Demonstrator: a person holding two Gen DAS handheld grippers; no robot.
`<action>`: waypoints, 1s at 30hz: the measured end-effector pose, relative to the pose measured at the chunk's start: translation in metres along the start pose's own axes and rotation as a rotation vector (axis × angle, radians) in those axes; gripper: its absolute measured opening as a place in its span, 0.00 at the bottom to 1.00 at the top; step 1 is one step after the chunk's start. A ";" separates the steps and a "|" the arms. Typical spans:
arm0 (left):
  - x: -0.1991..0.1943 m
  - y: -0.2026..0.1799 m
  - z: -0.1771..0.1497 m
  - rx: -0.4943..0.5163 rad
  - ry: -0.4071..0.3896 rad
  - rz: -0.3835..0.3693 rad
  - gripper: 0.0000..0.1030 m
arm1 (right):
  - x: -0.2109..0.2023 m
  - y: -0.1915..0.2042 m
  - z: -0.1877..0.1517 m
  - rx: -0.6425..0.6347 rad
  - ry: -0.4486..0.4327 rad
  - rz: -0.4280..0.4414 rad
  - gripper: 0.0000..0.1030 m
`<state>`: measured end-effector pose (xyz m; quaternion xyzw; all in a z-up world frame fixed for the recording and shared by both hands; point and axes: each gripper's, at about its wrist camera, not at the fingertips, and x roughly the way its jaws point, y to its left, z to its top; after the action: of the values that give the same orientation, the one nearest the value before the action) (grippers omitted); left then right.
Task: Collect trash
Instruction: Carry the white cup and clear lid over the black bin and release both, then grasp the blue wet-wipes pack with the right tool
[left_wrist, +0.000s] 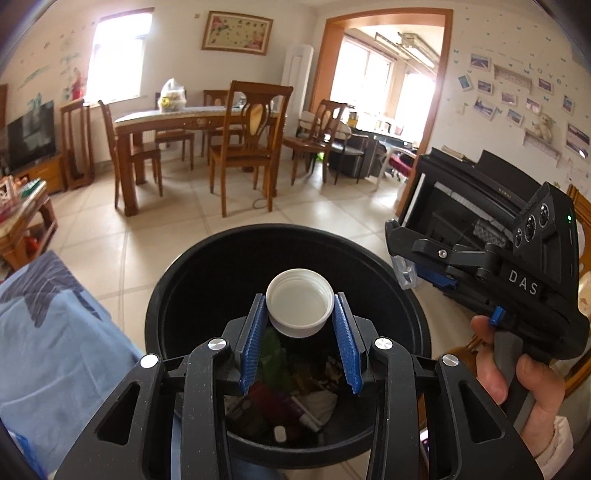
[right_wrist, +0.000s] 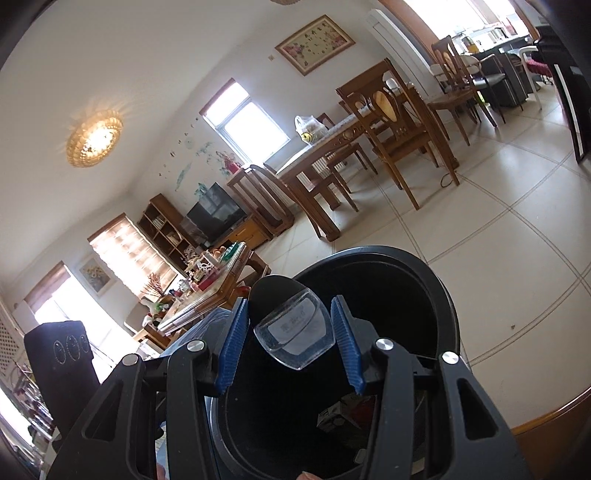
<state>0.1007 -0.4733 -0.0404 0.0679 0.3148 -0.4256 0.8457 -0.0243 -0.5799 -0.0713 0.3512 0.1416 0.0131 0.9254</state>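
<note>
Both pieces of trash are poised over the black trash bin (left_wrist: 173, 295), so the step in hand looks like the drop itself. The left tool (left_wrist: 300, 314) is clamped on a white bottle cap (left_wrist: 299, 307), its blue pads pressing the cap's sides, open face up, directly above the bin's mouth. The right tool (right_wrist: 287, 332) carries a small clear plastic piece (right_wrist: 295, 334) with a pale label, also above the bin's mouth and nearer its rim; thin gaps show between the piece and the blue pads, and the jaws stand partly apart, so I cannot tell whether the piece is gripped firmly or only cradled. In the left wrist view the right tool's body sits just beside the bin, held by a hand (left_wrist: 517, 365). Down inside the bin lies mixed rubbish: something green, dark red and purple wrappers, crumpled white paper or tissue, a small white object; the right wrist view shows a printed carton there too. The next move, as I judge it, calls simply for spreading each tool's jaws while staying over the bin's opening, so that cap and plastic piece fall in rather than striking the rim and bouncing onto the tiled floor (left_wrist: 332, 218).
</note>
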 end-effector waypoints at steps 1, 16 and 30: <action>0.002 -0.001 0.000 0.005 0.005 0.005 0.36 | 0.001 0.000 -0.002 0.001 0.008 0.003 0.47; -0.019 -0.010 -0.007 0.097 -0.048 0.112 0.93 | -0.006 0.019 0.000 -0.022 -0.017 -0.006 0.85; -0.118 0.086 -0.046 -0.078 -0.033 0.249 0.93 | 0.015 0.072 -0.030 -0.086 0.098 -0.002 0.87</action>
<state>0.0926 -0.3218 -0.0205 0.0665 0.3063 -0.3058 0.8990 -0.0124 -0.5046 -0.0494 0.3097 0.1865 0.0356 0.9317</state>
